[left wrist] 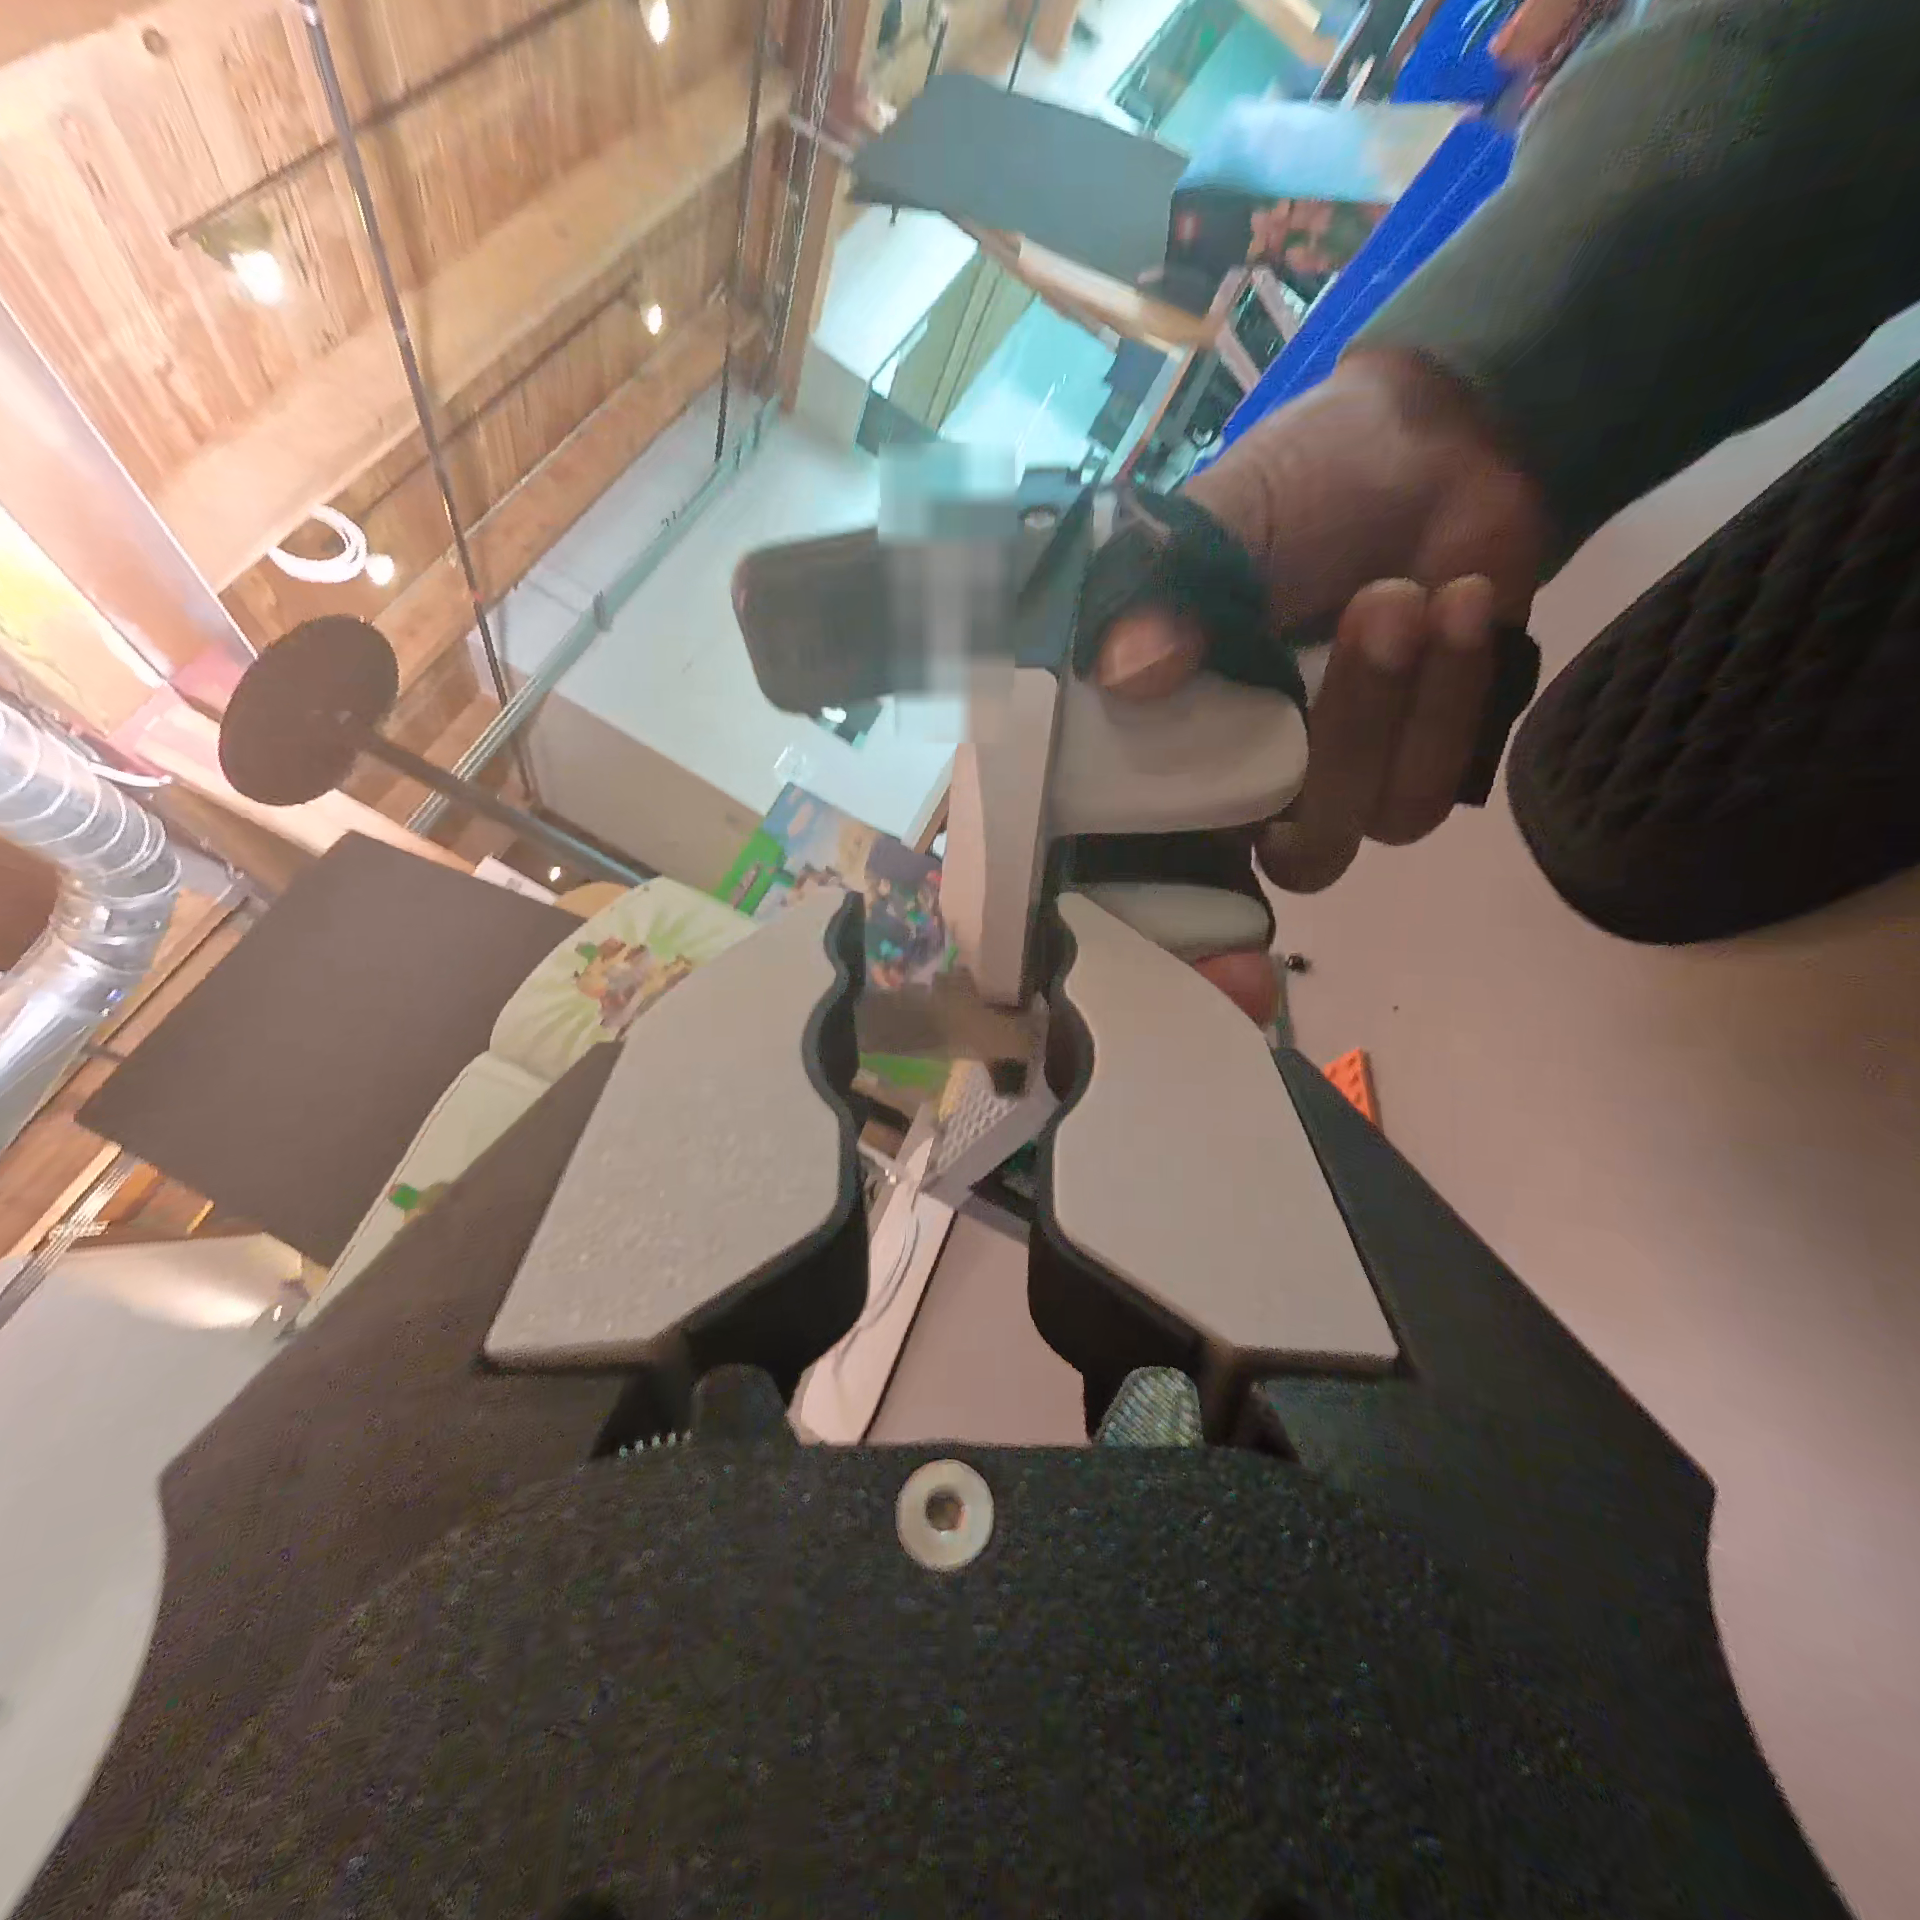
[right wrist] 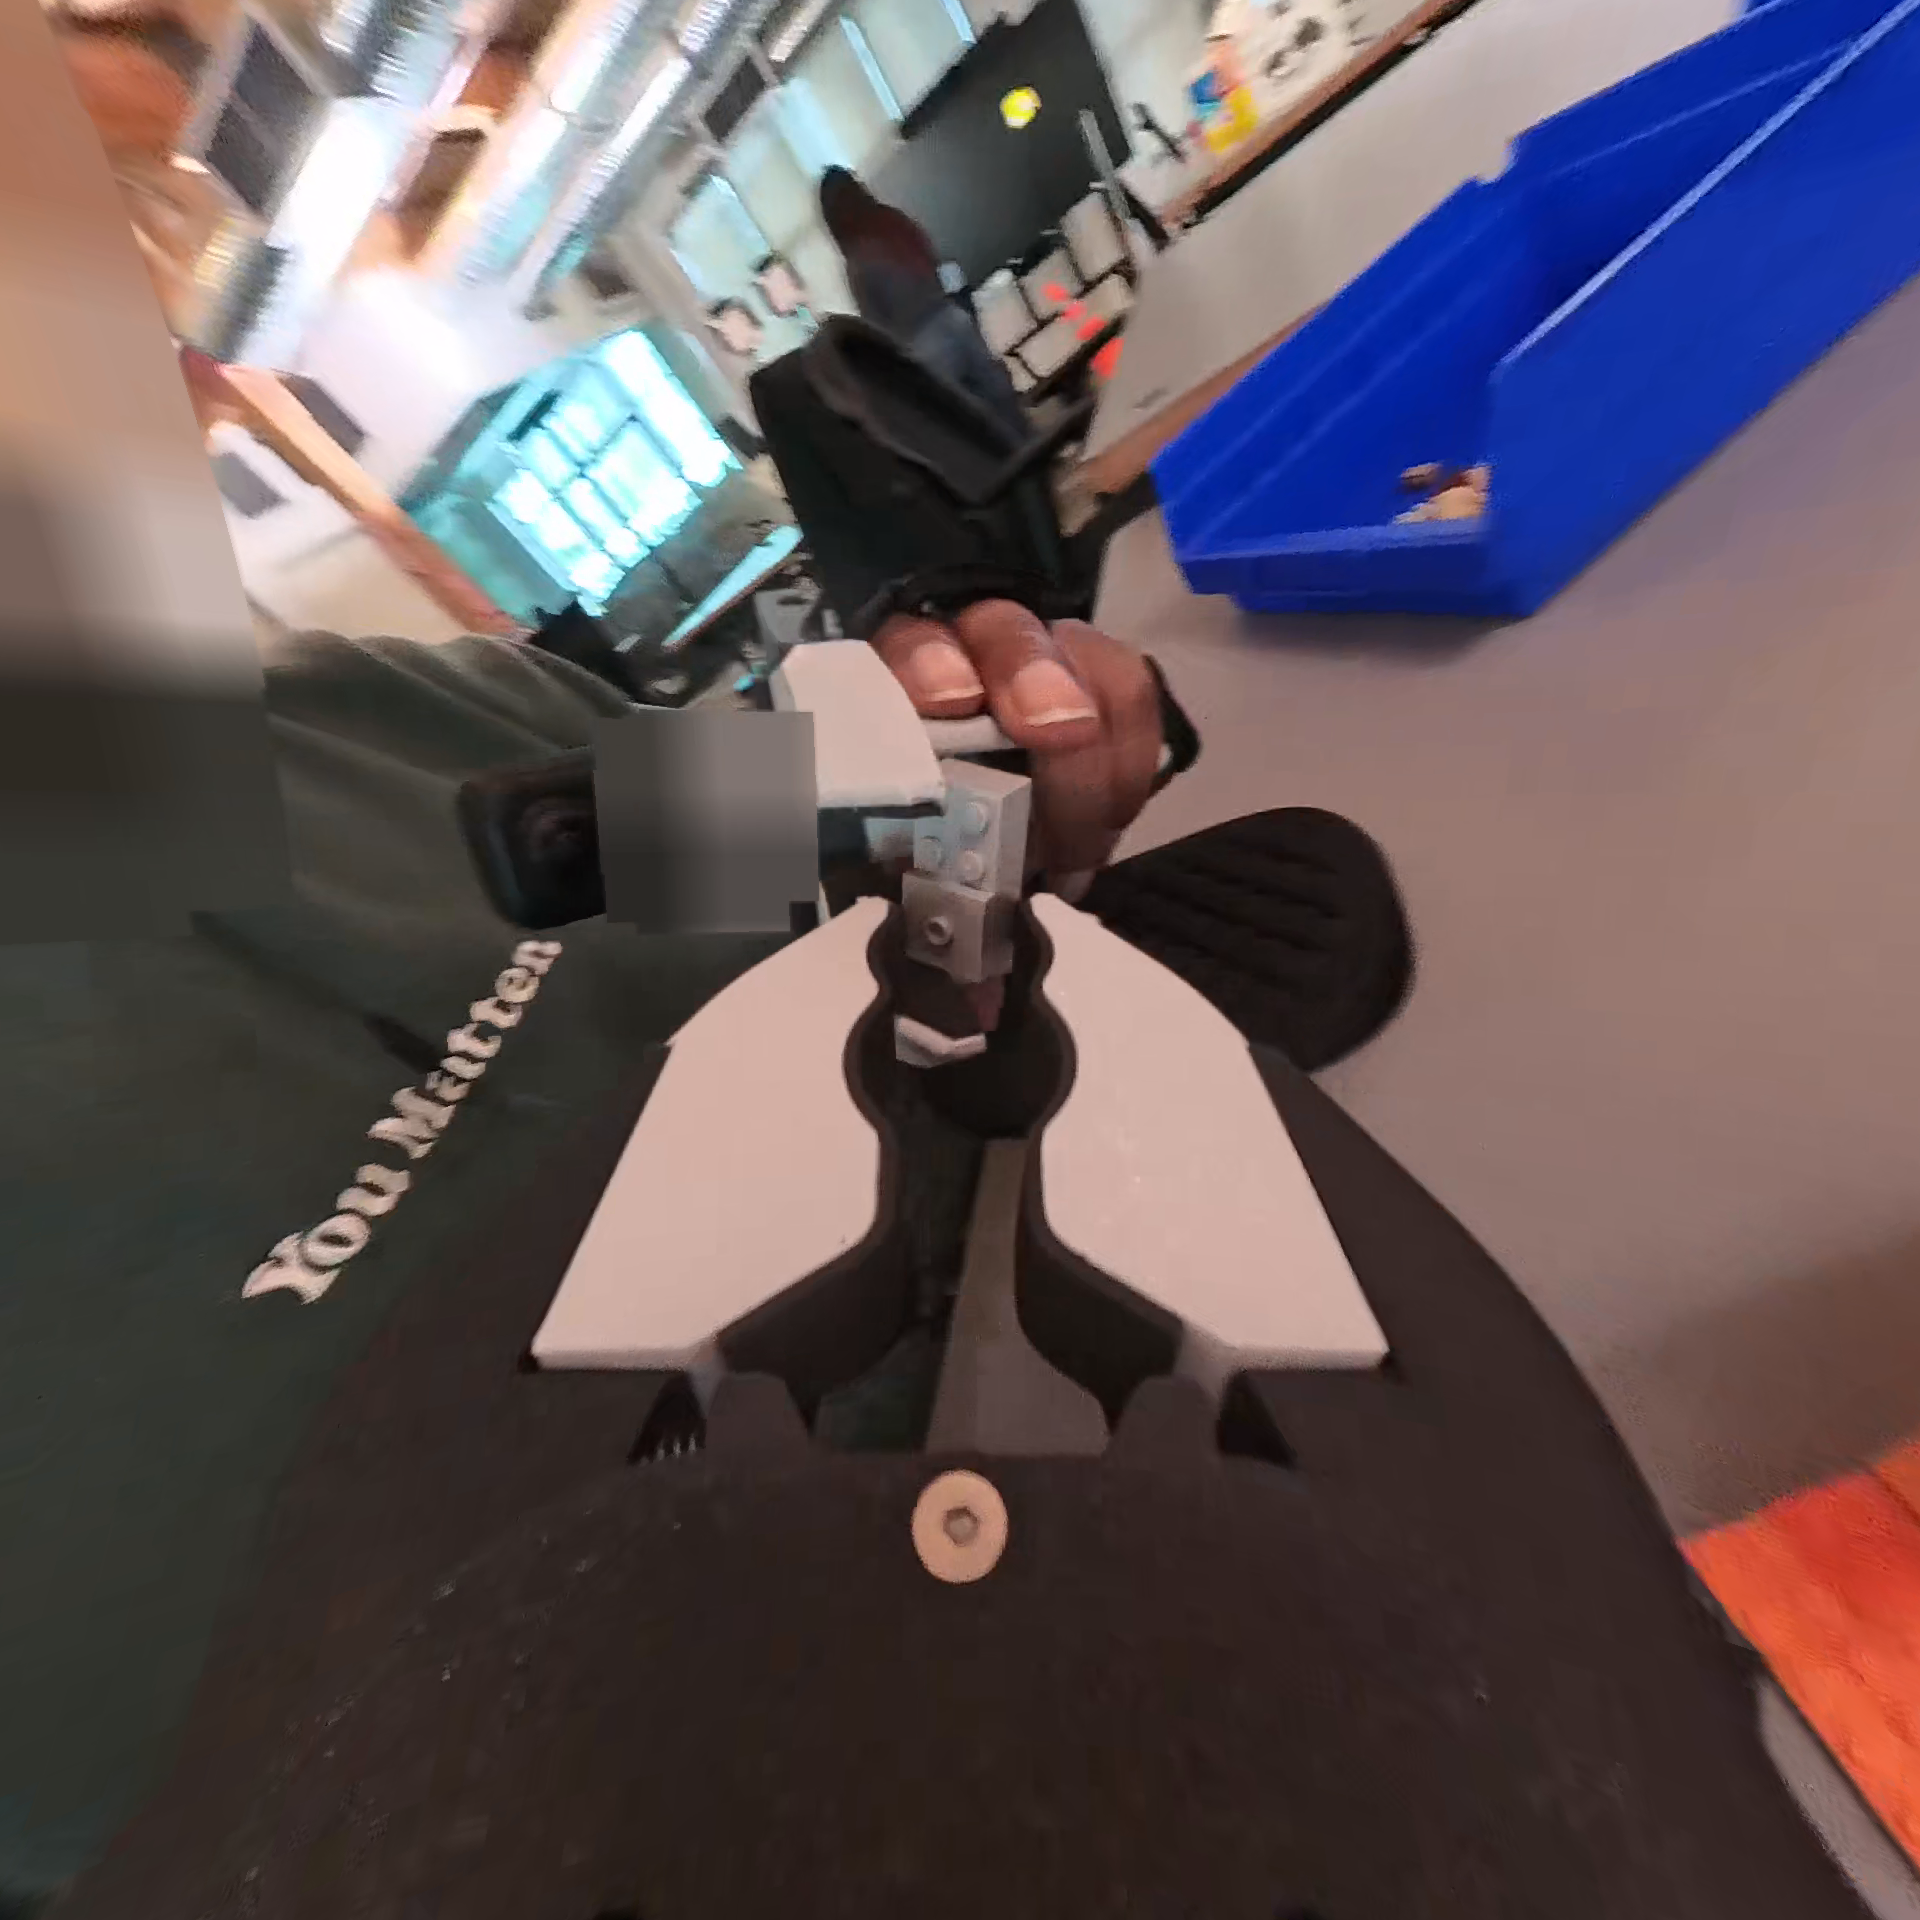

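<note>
1. The right gripper [right wrist: 951, 987] is pinched onto a grey toy-brick piece [right wrist: 954, 914].
2. The left gripper [left wrist: 951, 1023] meets the same piece [left wrist: 982, 1091]; whether it grips, I cannot tell.
3. Beyond sits a blue bin [right wrist: 1621, 343] on the grey table [right wrist: 1558, 883].

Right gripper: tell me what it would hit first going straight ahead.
The right gripper already pinches a grey brick assembly; straight beyond, it would probably meet the left gripper and the hand holding it, though depth is unclear.

Blue bin [right wrist: 1558, 436] ahead-right — perhaps near.
</note>
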`<state>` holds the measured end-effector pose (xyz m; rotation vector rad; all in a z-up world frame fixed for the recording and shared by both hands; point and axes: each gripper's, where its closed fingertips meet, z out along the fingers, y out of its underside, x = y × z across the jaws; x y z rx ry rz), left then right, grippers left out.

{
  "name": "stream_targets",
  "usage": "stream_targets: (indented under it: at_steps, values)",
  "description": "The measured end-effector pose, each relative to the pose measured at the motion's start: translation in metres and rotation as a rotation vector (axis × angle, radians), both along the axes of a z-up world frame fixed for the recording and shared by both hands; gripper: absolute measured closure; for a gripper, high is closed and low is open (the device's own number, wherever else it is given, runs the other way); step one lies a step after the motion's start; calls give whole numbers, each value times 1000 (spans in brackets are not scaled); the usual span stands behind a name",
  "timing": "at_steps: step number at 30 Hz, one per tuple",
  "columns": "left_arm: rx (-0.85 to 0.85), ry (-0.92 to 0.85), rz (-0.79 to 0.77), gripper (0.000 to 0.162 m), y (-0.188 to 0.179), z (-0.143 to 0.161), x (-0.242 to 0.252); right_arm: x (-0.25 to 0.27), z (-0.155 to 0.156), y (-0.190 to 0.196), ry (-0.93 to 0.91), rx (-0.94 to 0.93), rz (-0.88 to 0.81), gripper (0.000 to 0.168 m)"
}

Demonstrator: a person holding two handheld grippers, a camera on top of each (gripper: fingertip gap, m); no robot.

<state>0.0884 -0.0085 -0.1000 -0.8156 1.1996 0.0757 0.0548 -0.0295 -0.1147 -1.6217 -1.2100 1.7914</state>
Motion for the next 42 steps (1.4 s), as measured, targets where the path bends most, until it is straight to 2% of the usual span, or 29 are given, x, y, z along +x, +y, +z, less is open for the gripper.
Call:
stream_targets:
  at_steps: [10,15,21,26,33,37,42]
  values:
    - [31,-37,-109,137,-24,10,6,10,13,-19,109,-139,170,149]
    - [-3,-66,-112,129,-22,12,2,12,14,-16,128,-155,179,149]
    - [-46,-80,-138,129,-24,10,-1,11,12,-18,123,-163,202,149]
    - [-134,-112,-173,123,-21,10,-5,15,17,-21,151,-176,243,149]
    - [-136,-107,-194,127,-27,7,-4,14,15,-25,162,-203,276,149]
    - [-153,-86,-162,128,-22,4,-8,11,12,-19,161,-195,222,148]
    - [-134,-13,-47,128,-7,-3,-17,9,6,2,77,-44,4,146]
